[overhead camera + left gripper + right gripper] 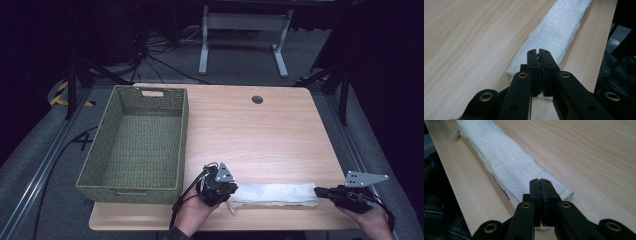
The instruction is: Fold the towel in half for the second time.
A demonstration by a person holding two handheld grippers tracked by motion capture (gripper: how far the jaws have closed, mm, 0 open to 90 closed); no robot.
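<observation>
A folded white cloth [274, 194] lies as a long narrow strip near the desk's [260, 135] front edge, its long axis running along that edge, one end toward each hand. The left gripper [233, 192] sits at the cloth's left end and the right gripper [318, 190] at its right end, each with jaws pressed together; whether cloth is pinched cannot be told. A green woven basket [107, 145] fills the desk's left side, well apart.
</observation>
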